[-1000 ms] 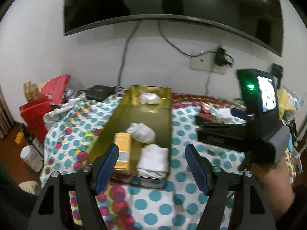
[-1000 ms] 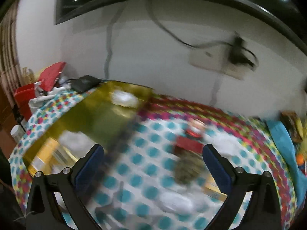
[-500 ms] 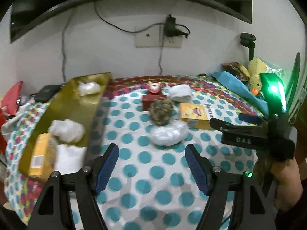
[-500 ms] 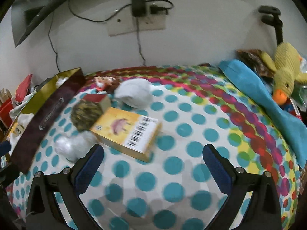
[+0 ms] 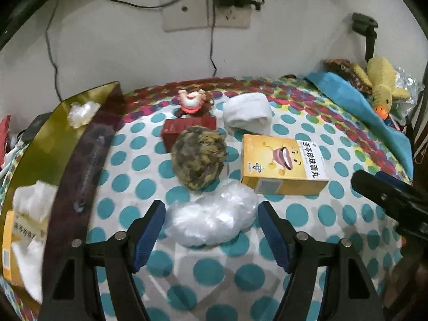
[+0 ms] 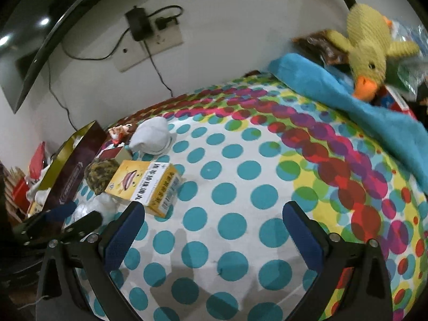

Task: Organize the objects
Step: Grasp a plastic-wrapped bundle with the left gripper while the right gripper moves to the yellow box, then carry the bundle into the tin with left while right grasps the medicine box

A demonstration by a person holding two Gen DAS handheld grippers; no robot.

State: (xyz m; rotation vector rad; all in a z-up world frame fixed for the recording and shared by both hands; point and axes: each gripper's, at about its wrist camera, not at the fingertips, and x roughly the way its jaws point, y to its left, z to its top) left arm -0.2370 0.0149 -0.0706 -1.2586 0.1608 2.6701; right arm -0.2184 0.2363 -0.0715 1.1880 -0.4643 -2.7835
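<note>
**A:** Crinkly clear plastic, that's what we've got up front. The crumpled see-through plastic bag (image 5: 212, 220) sits between the spread blue pads of our left gripper (image 5: 211, 223), jaws wide, nothing pinched. Can't tell if the pads touch it.

**B:** And our right gripper (image 6: 214, 223)?

**A:** Also wide apart, hovering over bare polka-dot tablecloth (image 6: 240, 171). At its 10 o'clock lies the yellow cardboard medicine box (image 6: 144, 184), flat on the cloth.

**B:** What's around the bag?

**A:** From the left view: at 12 o'clock, the mottled brown-yellow fuzzy ball (image 5: 199, 157), just beside the bag. Behind that, a dark red small box (image 5: 187, 131) and a little red-and-white figurine (image 5: 191, 100). At 1 o'clock, the yellow box, and a rolled white cloth (image 5: 247, 112) beyond it.

**B:** The tray?

**A:** The long gold metal tin (image 5: 53, 144) runs along 9 to 11 o'clock, holding white wads and another yellow box. A yellow plush duck (image 6: 366, 42) lies on a blue towel (image 6: 347, 99), far at 2 o'clock.
</note>
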